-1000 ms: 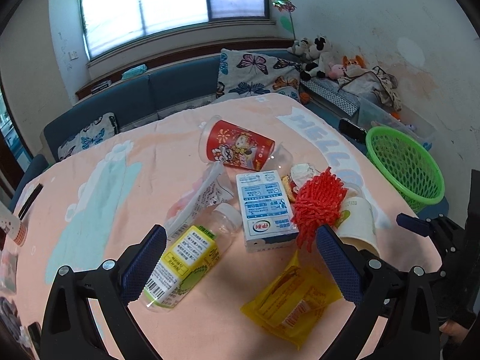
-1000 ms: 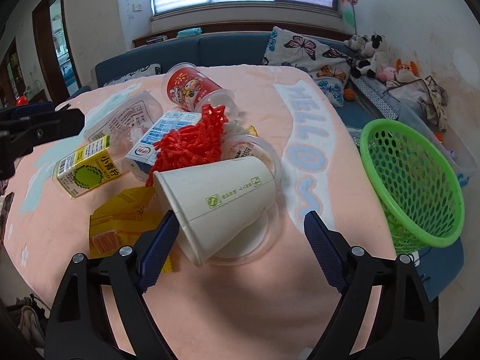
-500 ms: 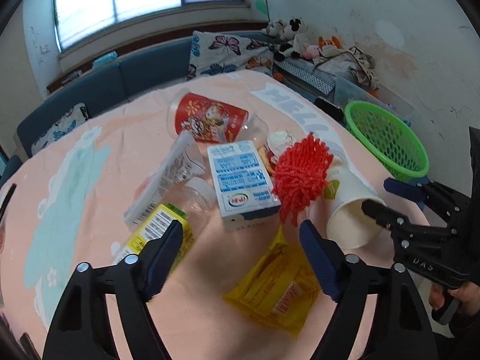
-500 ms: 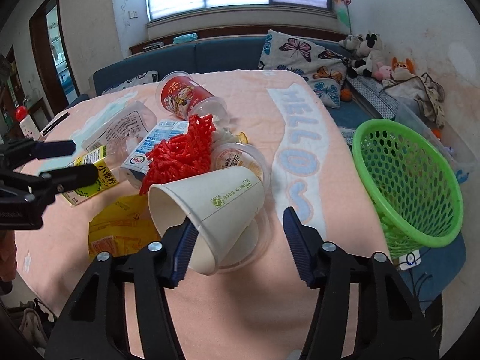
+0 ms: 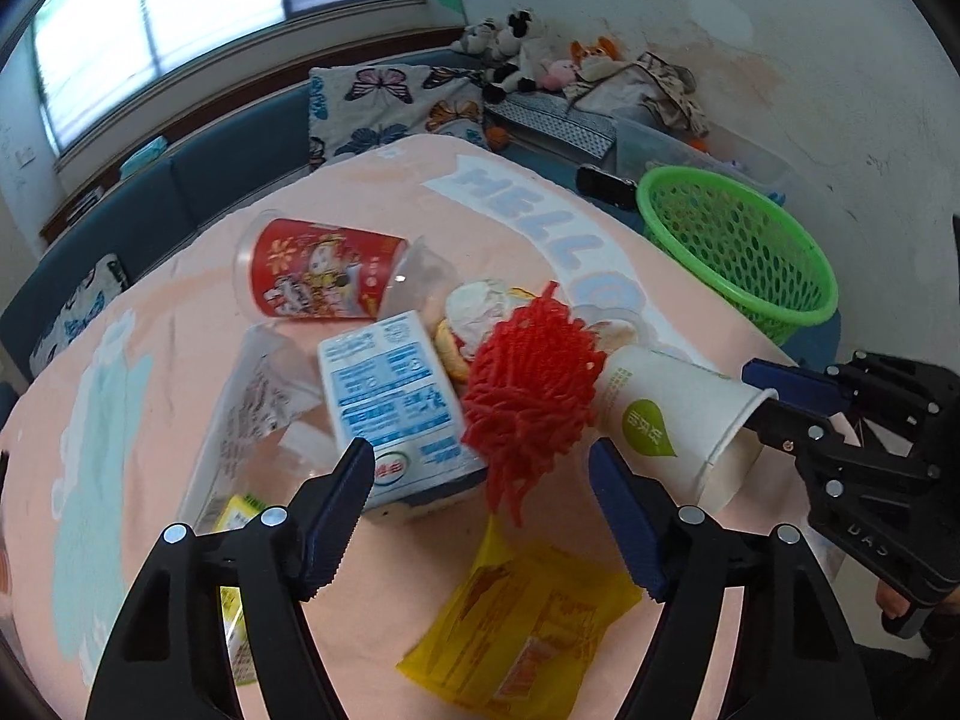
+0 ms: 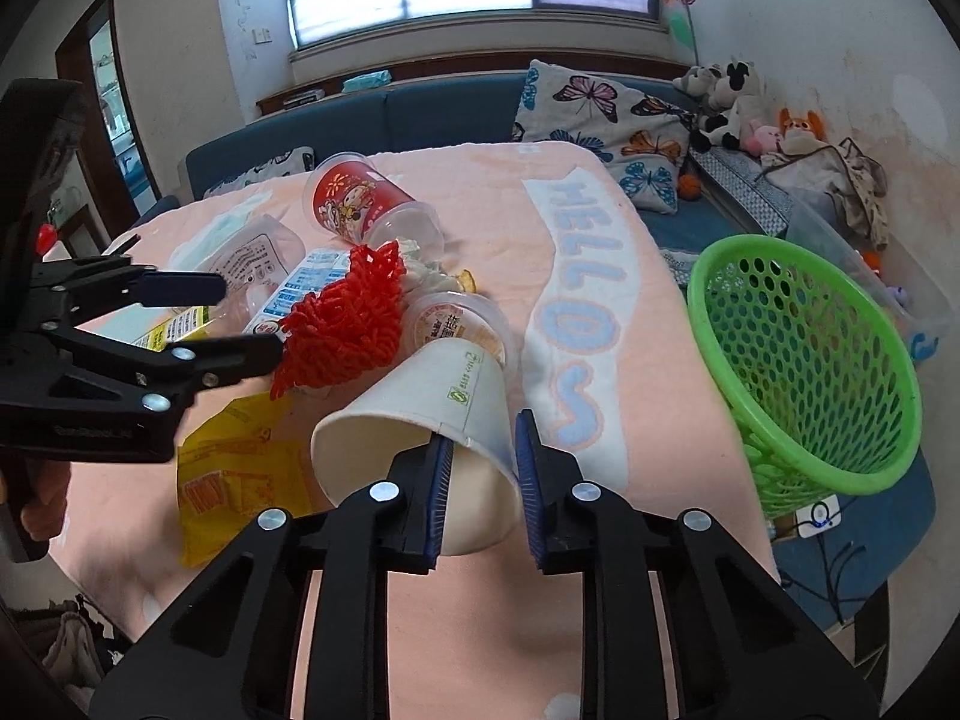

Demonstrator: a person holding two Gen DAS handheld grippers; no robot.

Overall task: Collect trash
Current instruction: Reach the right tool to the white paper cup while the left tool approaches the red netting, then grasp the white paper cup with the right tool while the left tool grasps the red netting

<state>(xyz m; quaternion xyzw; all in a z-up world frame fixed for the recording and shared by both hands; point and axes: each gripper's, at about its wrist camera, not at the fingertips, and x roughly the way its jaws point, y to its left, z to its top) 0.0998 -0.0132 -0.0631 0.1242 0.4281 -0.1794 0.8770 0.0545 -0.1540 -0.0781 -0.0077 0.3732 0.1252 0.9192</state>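
Observation:
A white paper cup (image 6: 420, 414) lies on its side on the pink table; my right gripper (image 6: 480, 468) is shut on its rim, one finger inside the cup and one outside. It also shows in the left wrist view (image 5: 672, 414). A red foam net (image 5: 528, 396) lies beside the cup, also in the right wrist view (image 6: 342, 330). My left gripper (image 5: 480, 498) is open, its fingers either side of the red net's near end and the milk carton (image 5: 390, 408). A yellow wrapper (image 5: 528, 624) lies below it. The green basket (image 6: 804, 354) stands off the table's right edge.
A red printed cup (image 5: 318, 276), a clear plastic container (image 5: 252, 408), a yellow-labelled bottle (image 6: 174, 324) and a lidded plastic tub (image 6: 456, 324) lie in the pile. A blue sofa (image 6: 420, 114) with butterfly cushions and plush toys (image 6: 726, 96) is behind the table.
My right gripper has closed from wide open onto the paper cup's rim. My left gripper has moved forward and right, over the carton and red net.

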